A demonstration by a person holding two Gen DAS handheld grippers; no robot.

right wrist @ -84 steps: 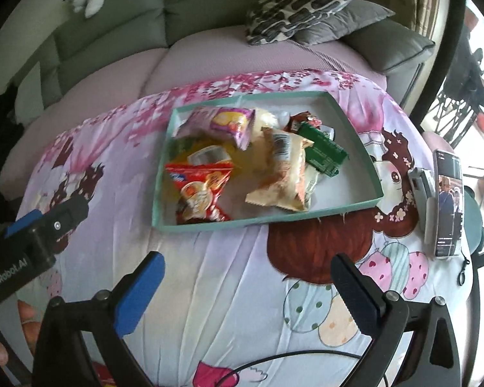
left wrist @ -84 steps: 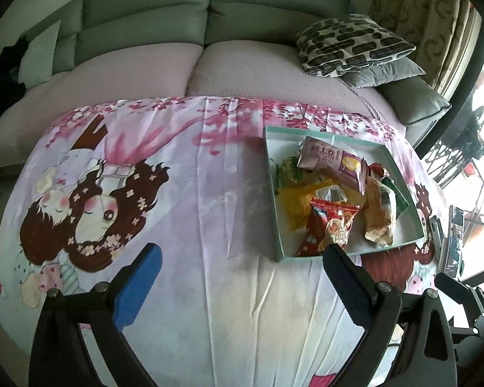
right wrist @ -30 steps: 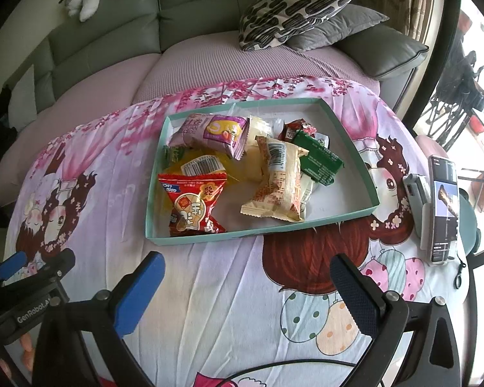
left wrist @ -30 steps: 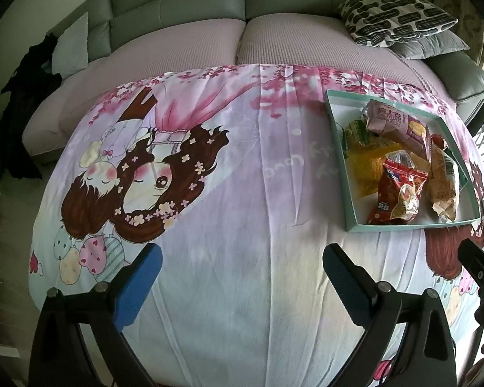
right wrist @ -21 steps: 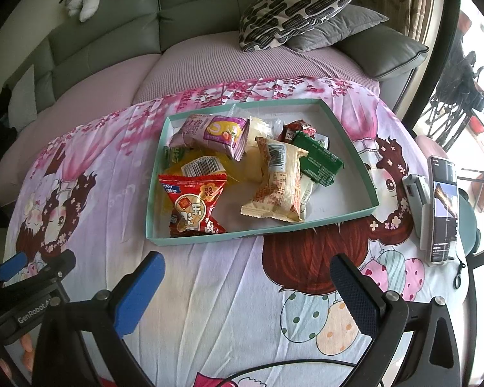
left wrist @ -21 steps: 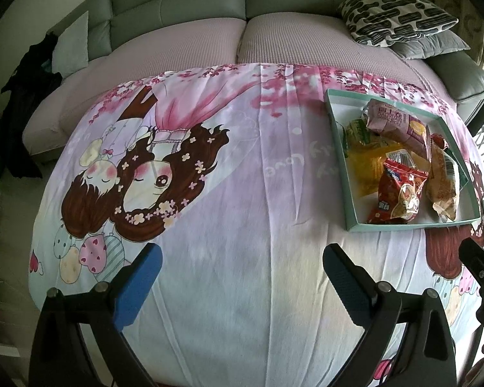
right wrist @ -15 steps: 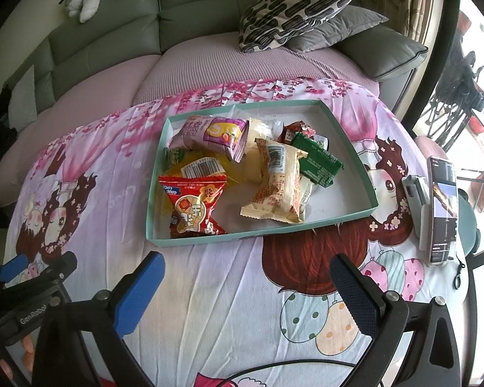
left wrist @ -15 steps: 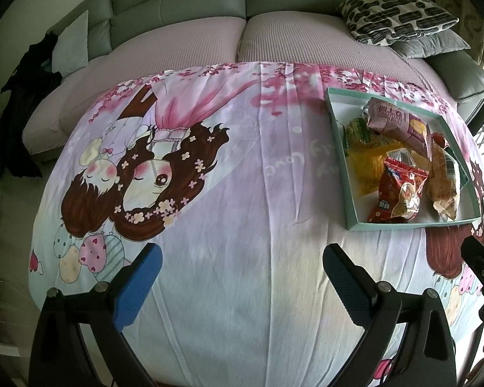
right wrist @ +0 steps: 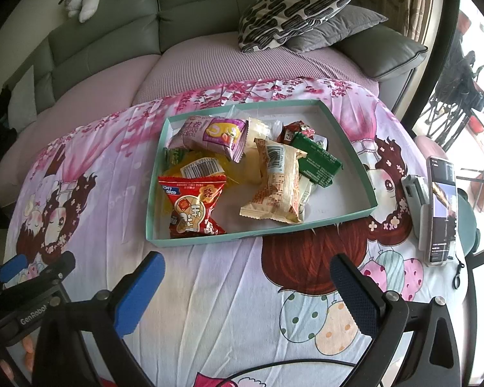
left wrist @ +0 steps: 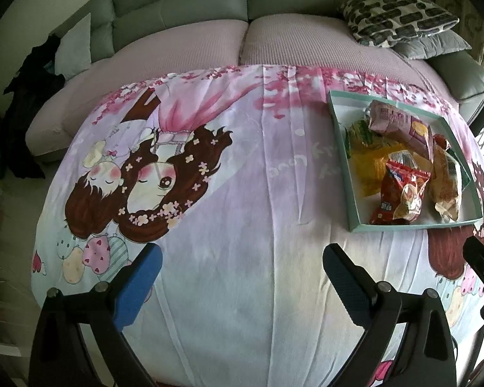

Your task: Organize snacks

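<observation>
Teal cardboard walls ring the tray [right wrist: 355, 148] that holds all the snacks, and it sits on the far right part of the desk, which is draped in a cartoon-print cloth [right wrist: 229, 306]. Both grippers hang empty on the near side: the right gripper [right wrist: 247, 285] has its fingers wide apart just short of the tray's near wall, and the left gripper [left wrist: 242, 277] — fingers equally spread — faces bare cloth with the tray well off to its right.

Crinkly packets lie heaped and overlapping, so a careless pinch could well catch two at once or drag a neighbour along. The red packet [right wrist: 193, 206] lies partly over a yellow packet [right wrist: 206, 166], and the beige packet [right wrist: 276, 187] rests on a green box [right wrist: 317, 161]; lifting either lower one first would probably spill what lies on it. Slick foil may also slide out of a shallow grip, and the light tray could skate on the loose cloth if a finger hits its wall.

From the right wrist view, the tray's long axis runs left to right, slightly skewed, with its right end nearer the phone [right wrist: 442, 209]. The red and beige packets lie lengthwise — near to far — while the pink packet [right wrist: 209, 137] at the back lies crosswise.
</observation>
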